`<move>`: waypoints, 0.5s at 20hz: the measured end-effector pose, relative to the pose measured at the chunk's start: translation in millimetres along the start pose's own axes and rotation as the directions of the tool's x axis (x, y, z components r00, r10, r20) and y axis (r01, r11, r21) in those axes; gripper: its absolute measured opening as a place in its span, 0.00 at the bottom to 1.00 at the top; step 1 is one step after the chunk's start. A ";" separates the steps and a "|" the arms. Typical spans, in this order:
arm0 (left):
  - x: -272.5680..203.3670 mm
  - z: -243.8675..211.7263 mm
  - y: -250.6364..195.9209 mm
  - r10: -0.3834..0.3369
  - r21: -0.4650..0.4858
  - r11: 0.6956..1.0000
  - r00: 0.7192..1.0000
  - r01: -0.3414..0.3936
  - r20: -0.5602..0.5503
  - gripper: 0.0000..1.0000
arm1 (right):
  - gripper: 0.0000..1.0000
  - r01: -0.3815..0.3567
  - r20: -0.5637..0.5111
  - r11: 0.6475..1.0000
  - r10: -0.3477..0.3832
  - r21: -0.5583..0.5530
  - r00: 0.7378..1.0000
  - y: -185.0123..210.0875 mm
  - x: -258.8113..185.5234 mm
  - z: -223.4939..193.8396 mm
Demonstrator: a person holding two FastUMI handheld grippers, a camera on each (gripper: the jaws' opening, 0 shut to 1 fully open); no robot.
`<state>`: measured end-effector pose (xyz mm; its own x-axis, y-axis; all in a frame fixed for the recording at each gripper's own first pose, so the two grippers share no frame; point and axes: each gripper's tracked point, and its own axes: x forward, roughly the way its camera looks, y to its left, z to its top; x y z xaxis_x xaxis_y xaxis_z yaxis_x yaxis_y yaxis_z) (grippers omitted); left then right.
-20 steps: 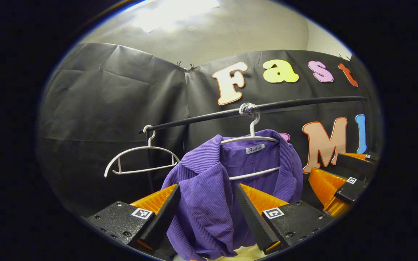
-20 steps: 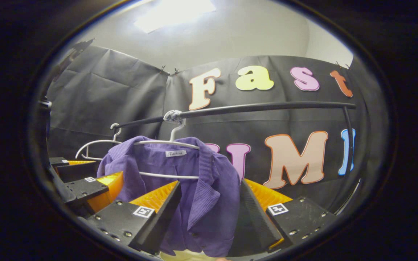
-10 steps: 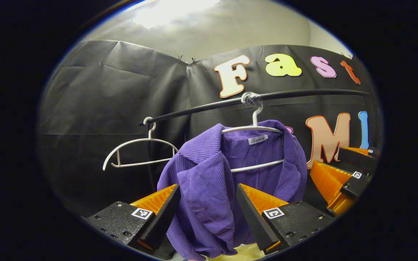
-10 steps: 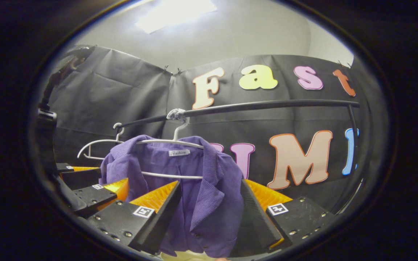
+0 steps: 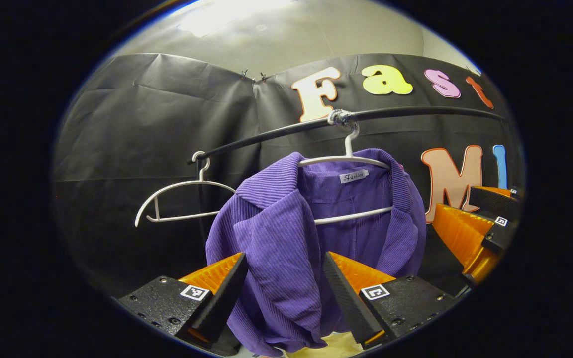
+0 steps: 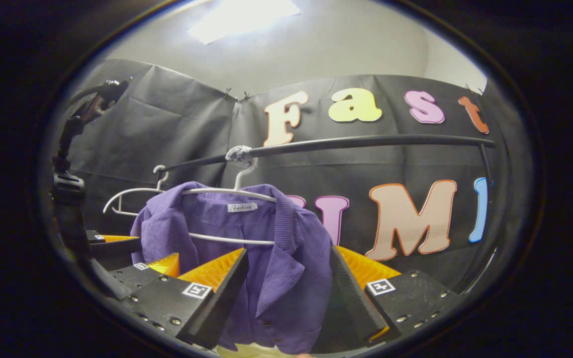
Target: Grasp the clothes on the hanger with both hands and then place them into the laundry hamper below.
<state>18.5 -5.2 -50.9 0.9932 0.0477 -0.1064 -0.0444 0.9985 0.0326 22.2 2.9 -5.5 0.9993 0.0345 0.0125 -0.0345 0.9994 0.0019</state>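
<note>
We find the purple ribbed jacket (image 5: 311, 233) hanging on a white wire hanger (image 5: 346, 161) from the black rail (image 5: 416, 113). Left tongs (image 5: 284, 293) and right tongs (image 6: 286, 293) stand wide, each straddling a lapel, not gripping.

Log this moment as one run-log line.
phase: pre-grasp | left gripper: open, fingers astride purple shirt | right gripper: open, astride shirt | shirt on white hanger | empty hanger beside

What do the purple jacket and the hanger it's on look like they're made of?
The purple jacket looks like soft ribbed fabric, perhaps corduroy: fine parallel ridges, matte, draping in folds. Its white hanger looks like coated wire or thin plastic: slim, smooth, slightly glossy rod; I can't tell which.
</note>
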 end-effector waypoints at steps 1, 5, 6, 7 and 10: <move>1.4 -1.1 0.5 0.003 0.000 1.000 1.000 -0.003 -0.002 0.92 | 0.98 -0.001 0.000 1.000 0.001 0.000 1.000 0.5 1.9 -0.5; 7.2 -10.2 0.6 0.008 0.006 1.000 1.000 -0.008 -0.018 0.95 | 0.98 -0.008 0.000 1.000 0.008 -0.015 1.000 1.5 5.9 -2.4; 9.2 -13.5 0.2 0.009 0.009 1.000 1.000 -0.009 -0.021 0.95 | 0.98 -0.013 0.005 1.000 0.013 -0.018 1.000 3.1 6.2 -1.0; 10.9 -16.7 0.5 0.012 0.016 1.000 1.000 -0.012 -0.025 0.95 | 0.98 -0.015 0.007 1.000 0.015 -0.018 1.000 4.1 7.4 -0.6; 17.6 -29.4 0.0 0.018 0.025 1.000 0.999 -0.017 -0.046 0.96 | 0.98 -0.017 -0.002 1.000 0.017 -0.019 1.000 5.2 10.5 -5.9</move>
<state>32.9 -3.5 -81.9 0.9862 0.0666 -0.1514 -0.0581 0.9965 0.0594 32.6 8.5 -11.3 0.9986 0.0511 0.0107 -0.0509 0.9986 -0.0173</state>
